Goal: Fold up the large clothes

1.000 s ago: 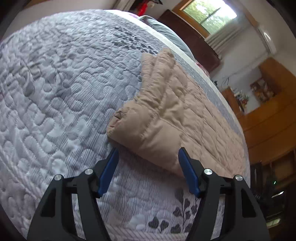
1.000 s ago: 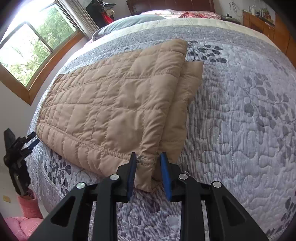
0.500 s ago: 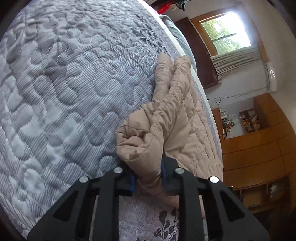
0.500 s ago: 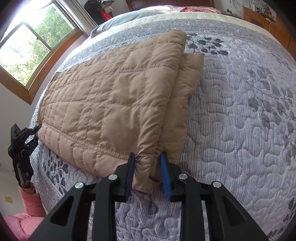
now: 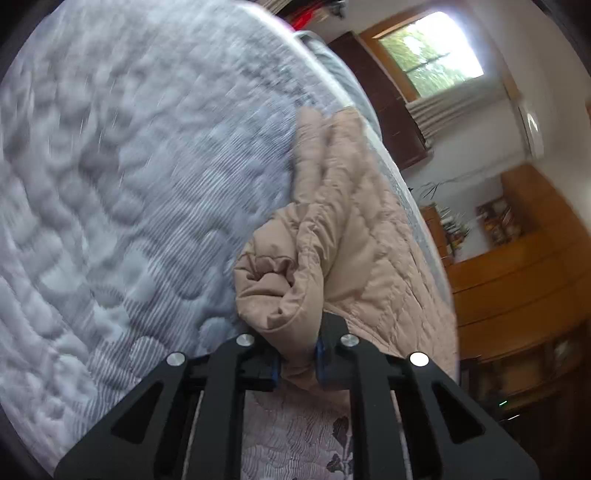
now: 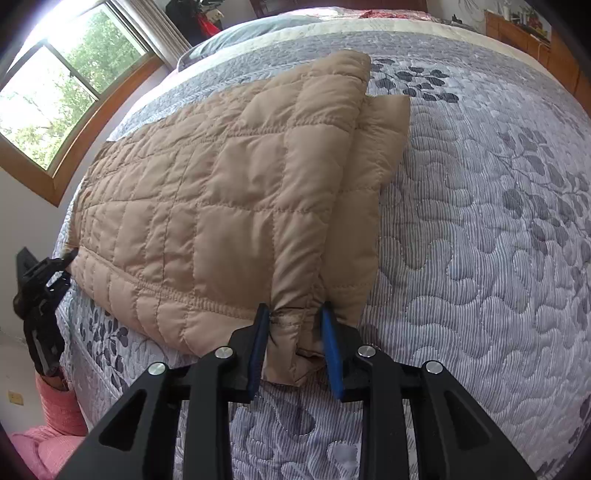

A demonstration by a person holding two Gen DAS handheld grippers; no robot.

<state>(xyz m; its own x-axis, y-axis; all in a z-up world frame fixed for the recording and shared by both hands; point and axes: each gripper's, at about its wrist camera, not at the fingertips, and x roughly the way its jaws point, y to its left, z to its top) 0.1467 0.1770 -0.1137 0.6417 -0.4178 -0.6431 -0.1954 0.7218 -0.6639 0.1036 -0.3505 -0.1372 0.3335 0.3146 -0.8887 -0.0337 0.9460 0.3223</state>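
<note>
A tan quilted jacket [image 6: 229,192] lies folded lengthwise on a grey patterned bedspread [image 6: 480,258]. My right gripper [image 6: 295,325] is shut on its near corner, with the blue pads pinching the hem. In the left wrist view the jacket [image 5: 354,229] has its other near corner bunched into a roll. My left gripper [image 5: 297,354] is still closing, its pads pressing that bunched fabric. This view is blurred. The left gripper [image 6: 55,269] also shows at the far left of the right wrist view, at the jacket's edge.
The bedspread [image 5: 129,184] spreads wide to the left of the jacket. A grey pillow [image 6: 258,26] lies at the bed's head. A window [image 6: 55,92] is on one side and wooden cabinets [image 5: 517,266] on the other. A pink sleeve [image 6: 55,410] shows at the bed's edge.
My left gripper went from open in front of the jacket corner to closed on it, bunching and raising the fabric. The right gripper has kept its hold and its place.
</note>
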